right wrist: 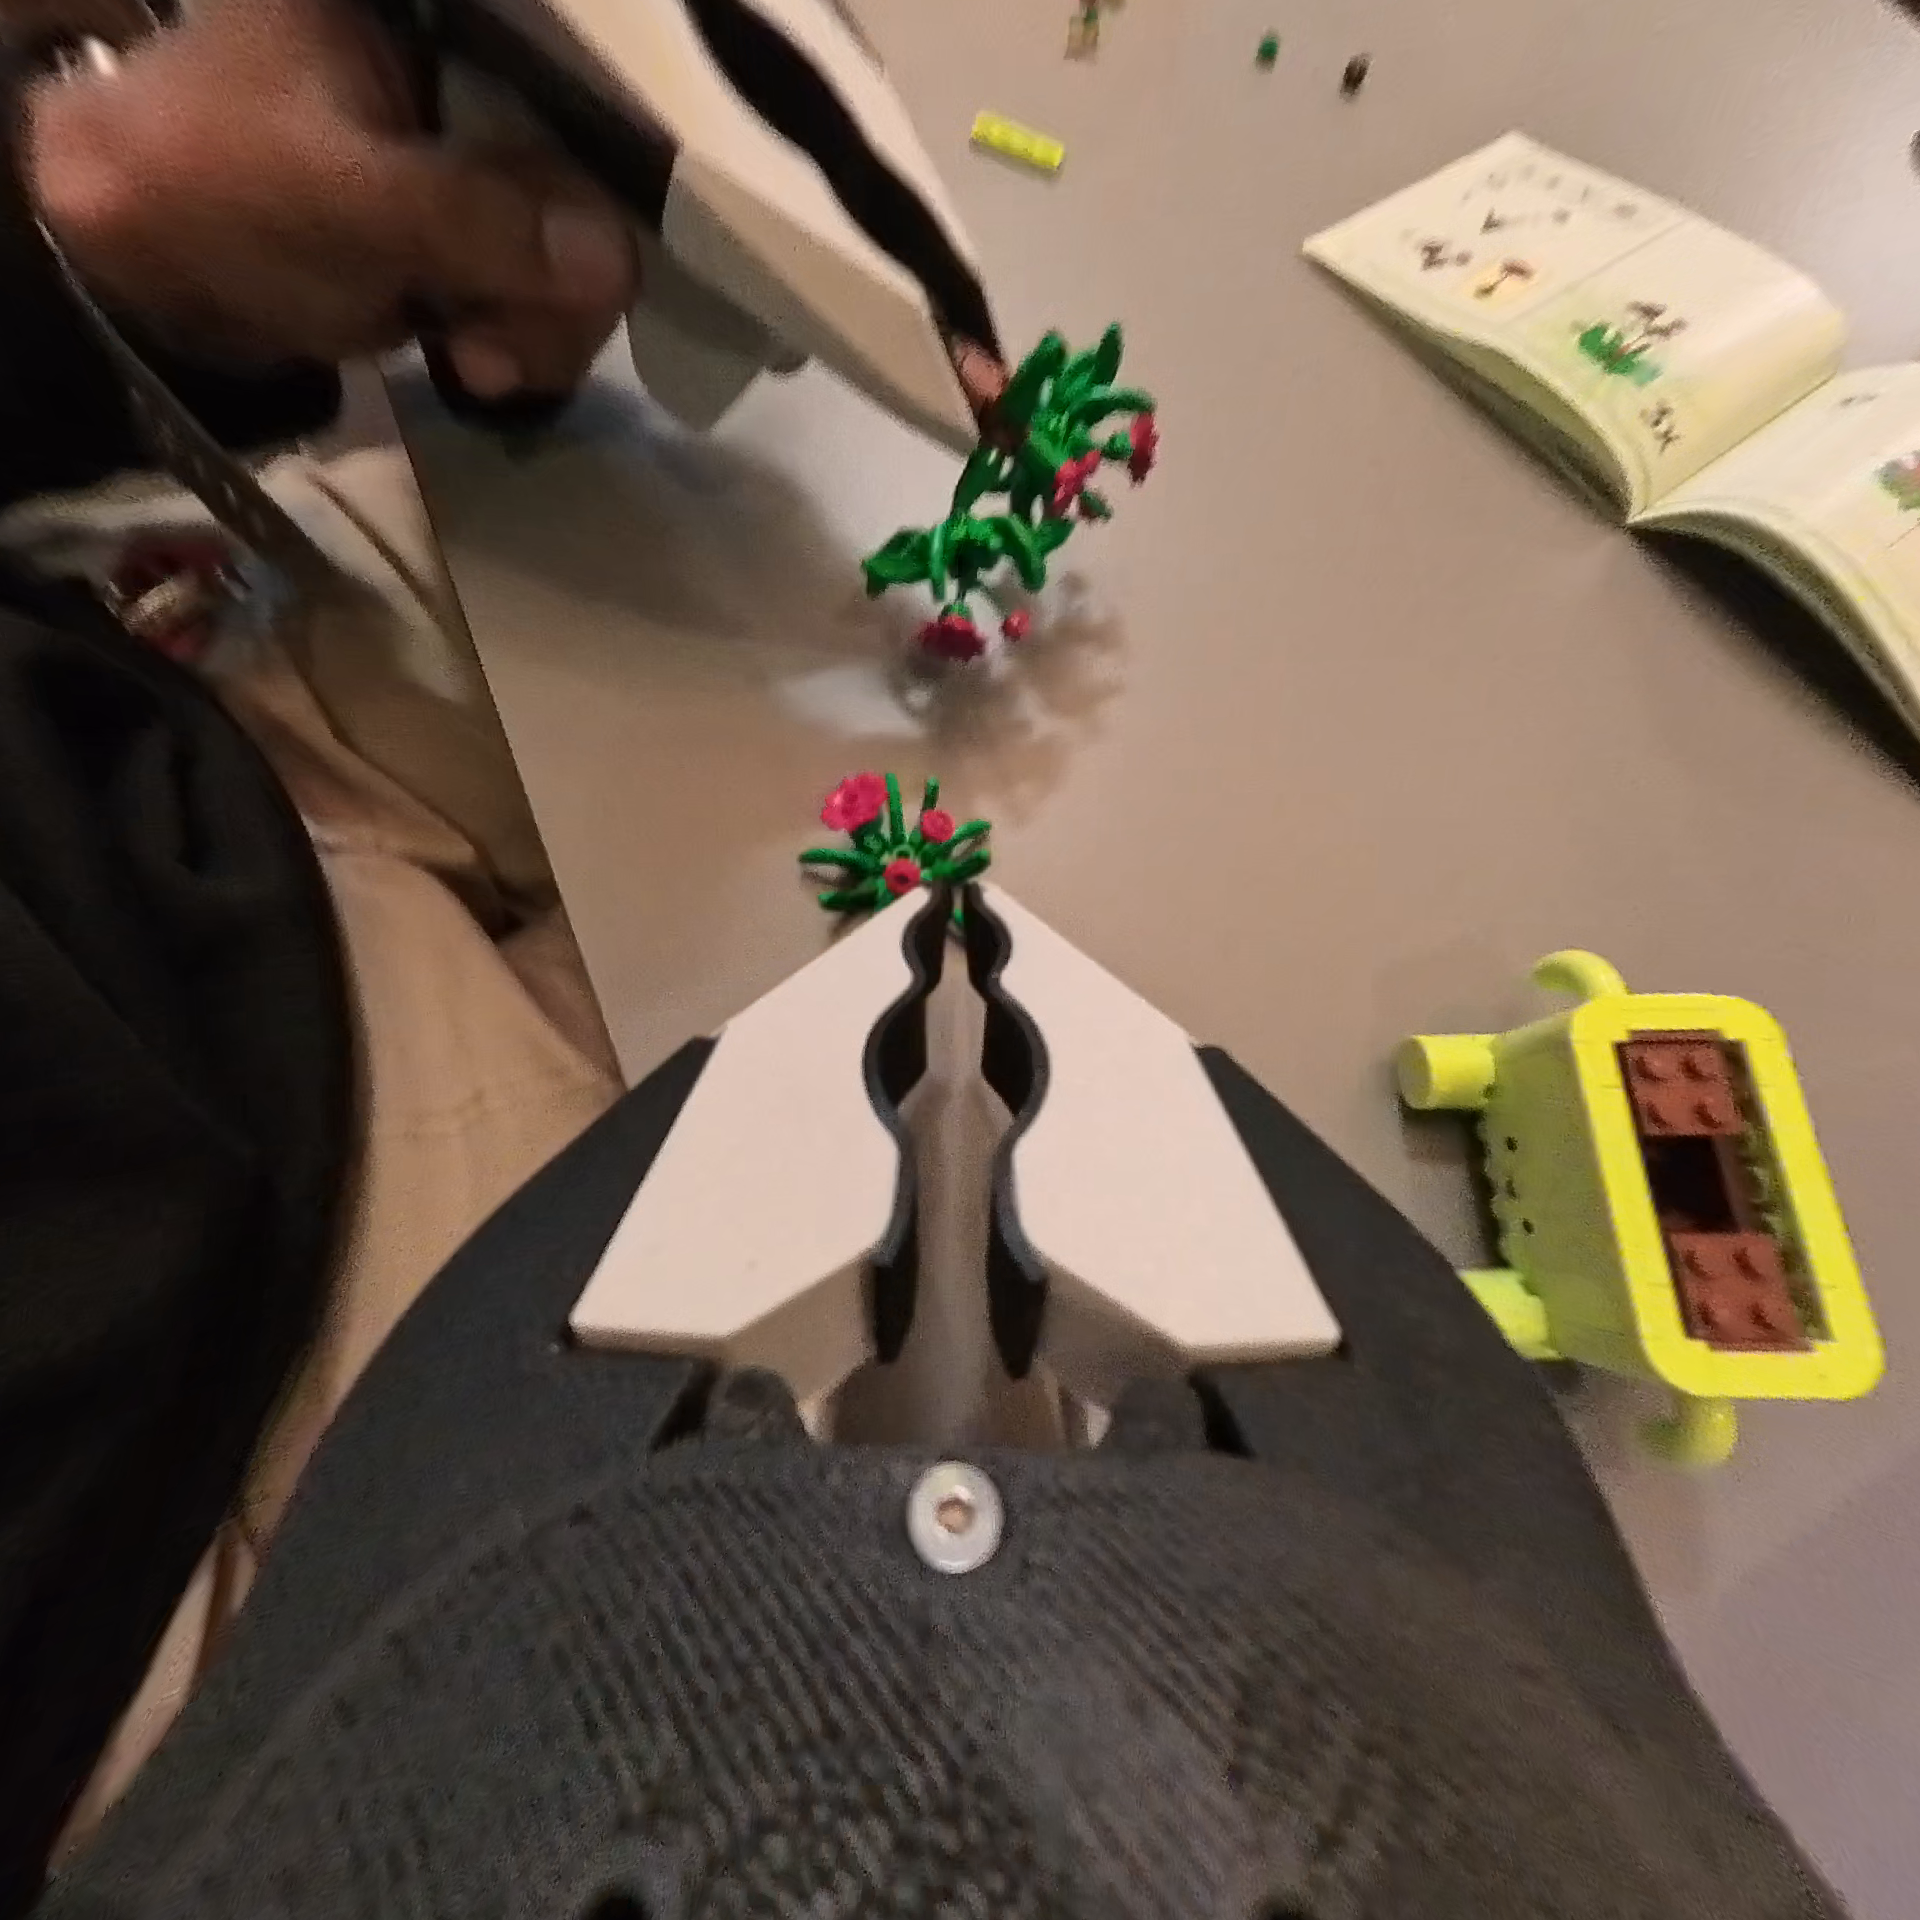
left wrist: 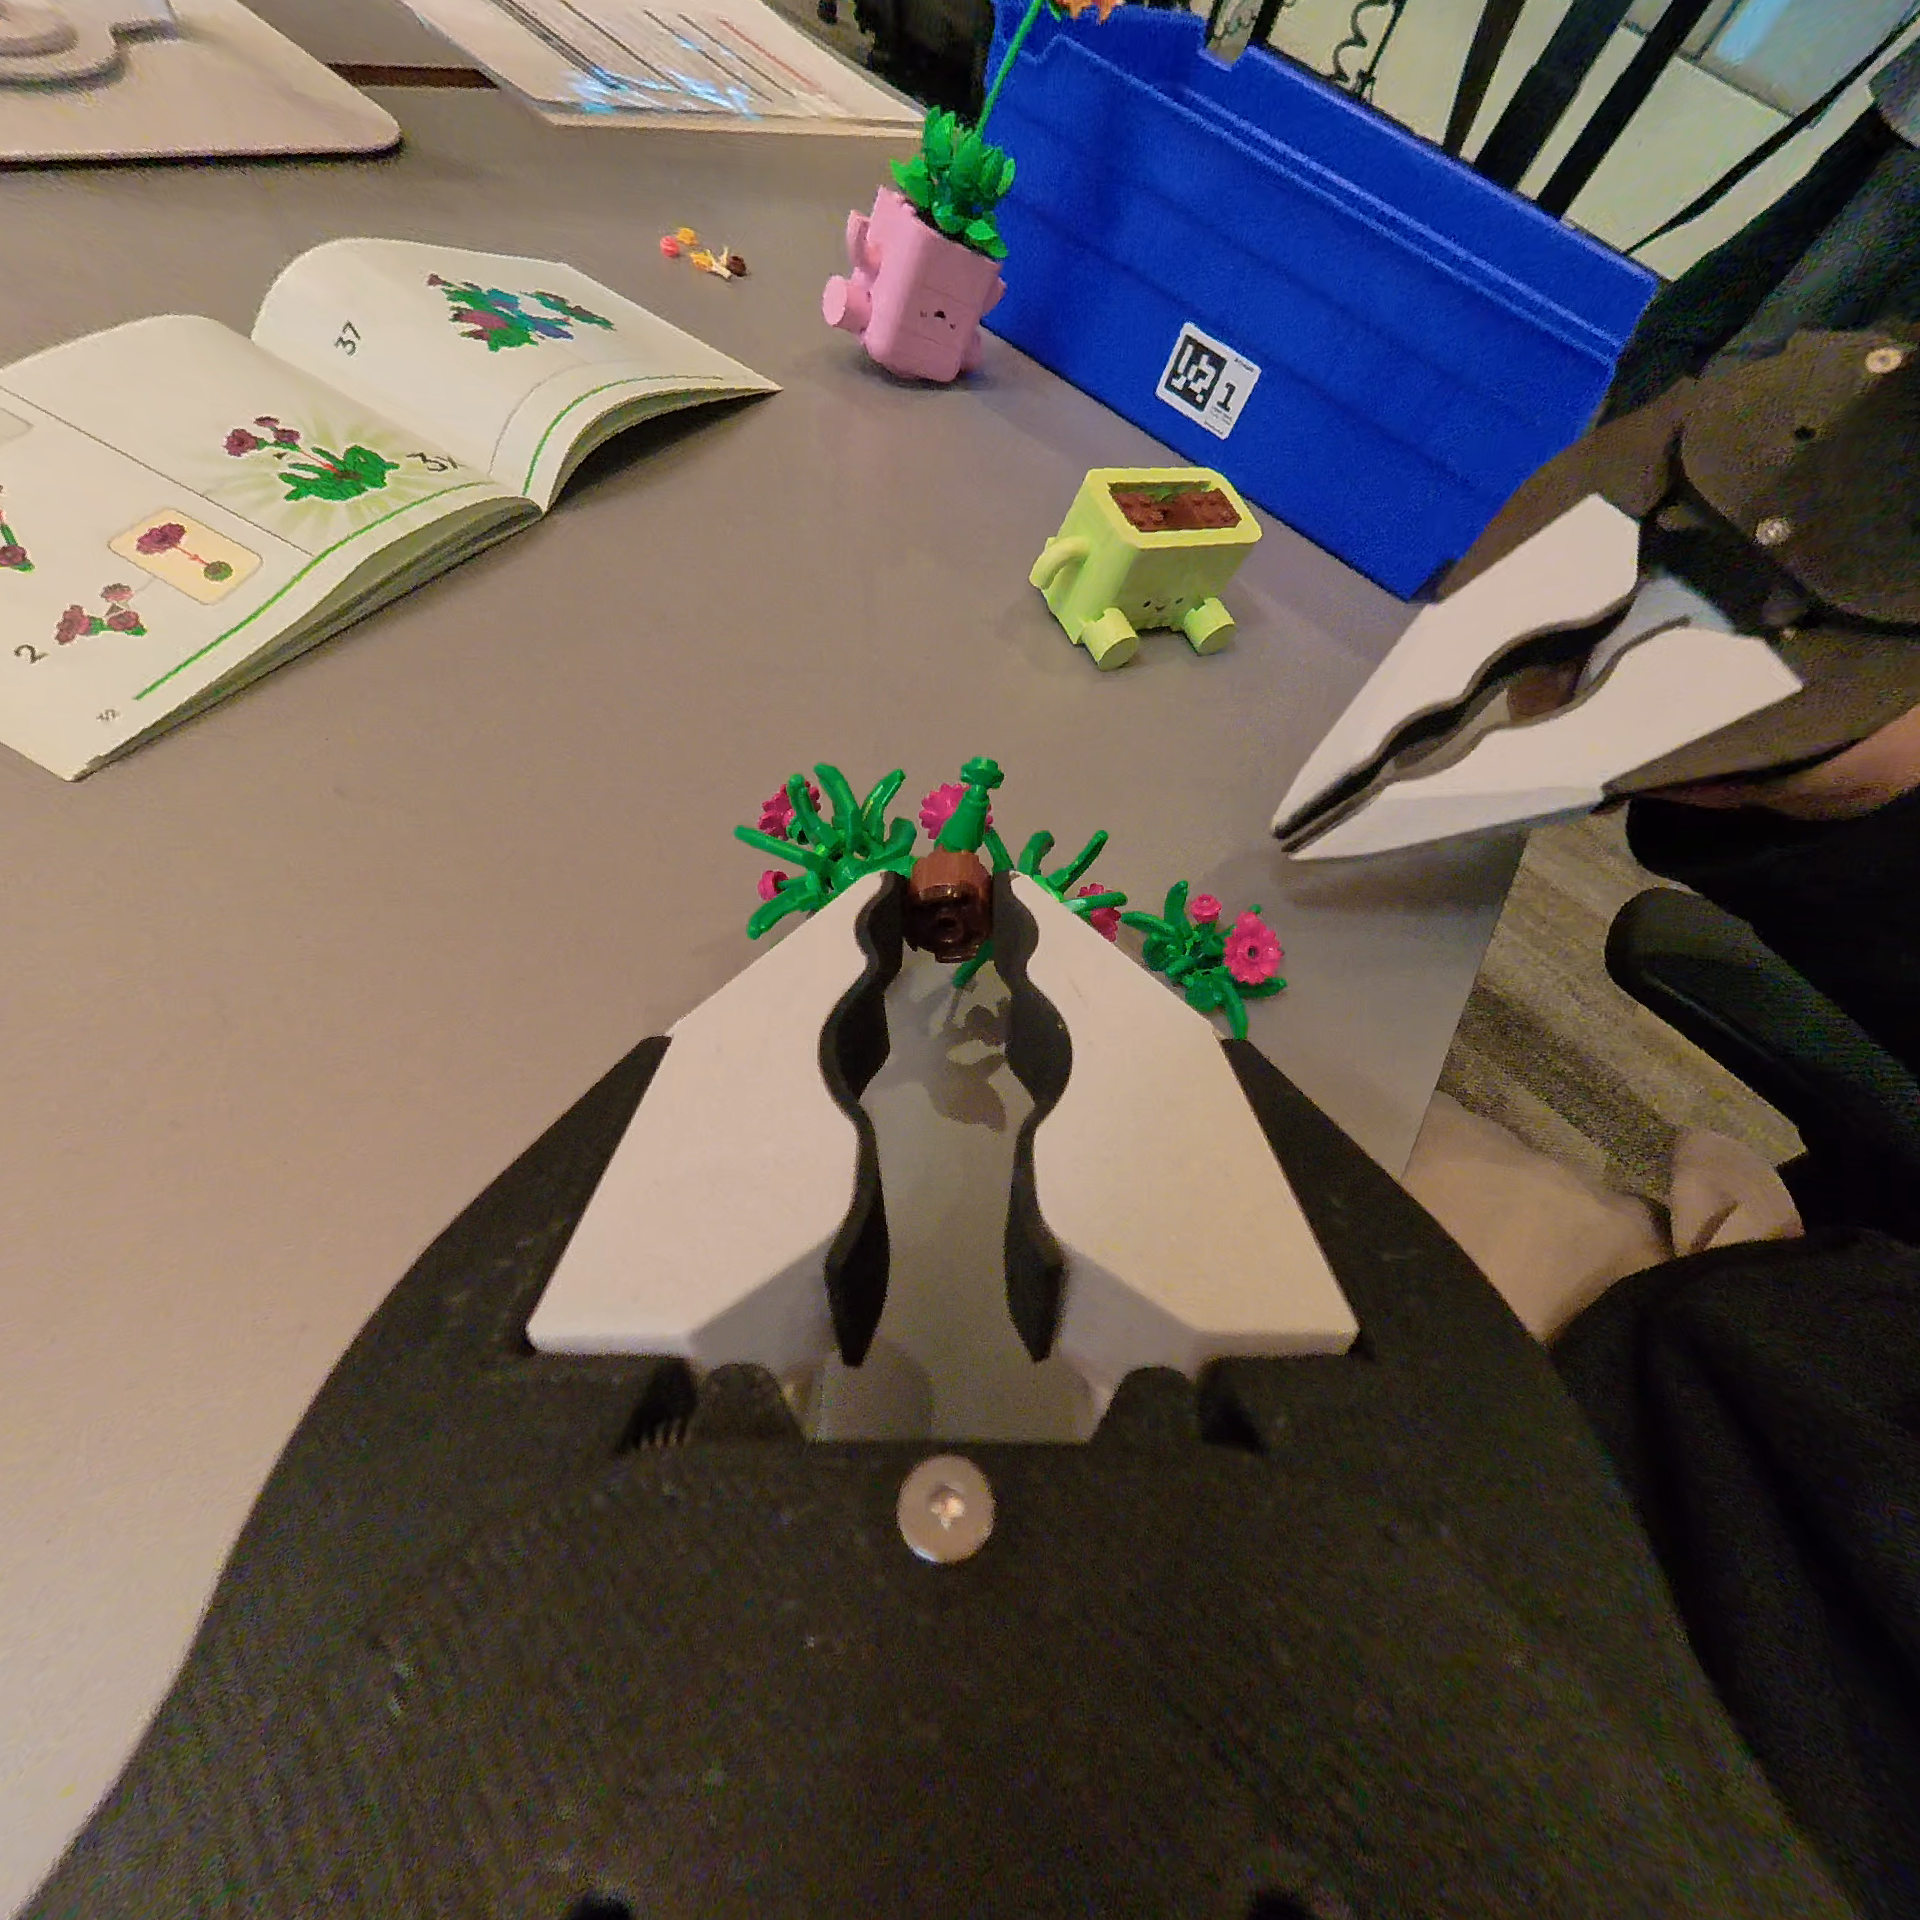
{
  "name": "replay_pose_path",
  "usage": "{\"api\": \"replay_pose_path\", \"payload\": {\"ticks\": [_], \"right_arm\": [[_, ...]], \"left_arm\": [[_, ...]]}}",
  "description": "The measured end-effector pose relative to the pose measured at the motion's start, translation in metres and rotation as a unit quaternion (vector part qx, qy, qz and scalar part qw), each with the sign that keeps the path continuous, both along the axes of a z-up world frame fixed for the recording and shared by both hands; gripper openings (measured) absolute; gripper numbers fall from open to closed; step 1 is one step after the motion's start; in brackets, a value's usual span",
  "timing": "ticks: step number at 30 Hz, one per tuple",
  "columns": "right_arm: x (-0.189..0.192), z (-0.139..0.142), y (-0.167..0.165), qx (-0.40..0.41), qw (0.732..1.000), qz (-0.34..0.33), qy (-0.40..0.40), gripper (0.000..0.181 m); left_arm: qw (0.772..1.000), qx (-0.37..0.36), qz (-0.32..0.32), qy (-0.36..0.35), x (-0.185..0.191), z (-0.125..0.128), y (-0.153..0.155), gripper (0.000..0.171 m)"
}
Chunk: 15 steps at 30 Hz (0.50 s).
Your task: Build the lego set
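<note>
The left gripper (left wrist: 943,902) pinches the brown base (left wrist: 945,906) of a green flower stem assembly (left wrist: 831,847) and holds it above the grey table (left wrist: 520,935). The right gripper (right wrist: 951,902) has its fingers nearly together with nothing clearly between them, tips just beside a loose flower cluster (right wrist: 891,844) lying near the stem assembly. Beyond that assembly sits the lime-green planter (left wrist: 1148,566), on its side. Farther off stand a pink planter (left wrist: 914,286) with foliage, a blue bin (left wrist: 1299,270) and an open instruction booklet (left wrist: 312,468).
</note>
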State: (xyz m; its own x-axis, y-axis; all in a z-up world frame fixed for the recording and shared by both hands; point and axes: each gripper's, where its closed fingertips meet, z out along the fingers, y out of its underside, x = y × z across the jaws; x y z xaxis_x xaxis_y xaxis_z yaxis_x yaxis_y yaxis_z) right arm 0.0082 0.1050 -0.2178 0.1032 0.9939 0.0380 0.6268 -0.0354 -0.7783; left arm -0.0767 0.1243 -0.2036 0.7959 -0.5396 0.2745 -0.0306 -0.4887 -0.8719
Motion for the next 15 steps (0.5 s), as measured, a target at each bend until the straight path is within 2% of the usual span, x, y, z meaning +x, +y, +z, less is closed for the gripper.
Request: {"api": "replay_pose_path", "payload": {"ticks": [3,15], "right_arm": [[-0.003,-0.009,-0.007,0.012,0.999,0.02,-0.037,0.001],[-0.024,-0.017,-0.018,0.027,0.995,0.062,-0.075,0.0]], "left_arm": [[1.0,0.001,0.0,0.005,0.001,0.0,0.0,0.014],[1.0,0.003,-0.003,0.02,0.003,-0.002,-0.002,0.014]]}}
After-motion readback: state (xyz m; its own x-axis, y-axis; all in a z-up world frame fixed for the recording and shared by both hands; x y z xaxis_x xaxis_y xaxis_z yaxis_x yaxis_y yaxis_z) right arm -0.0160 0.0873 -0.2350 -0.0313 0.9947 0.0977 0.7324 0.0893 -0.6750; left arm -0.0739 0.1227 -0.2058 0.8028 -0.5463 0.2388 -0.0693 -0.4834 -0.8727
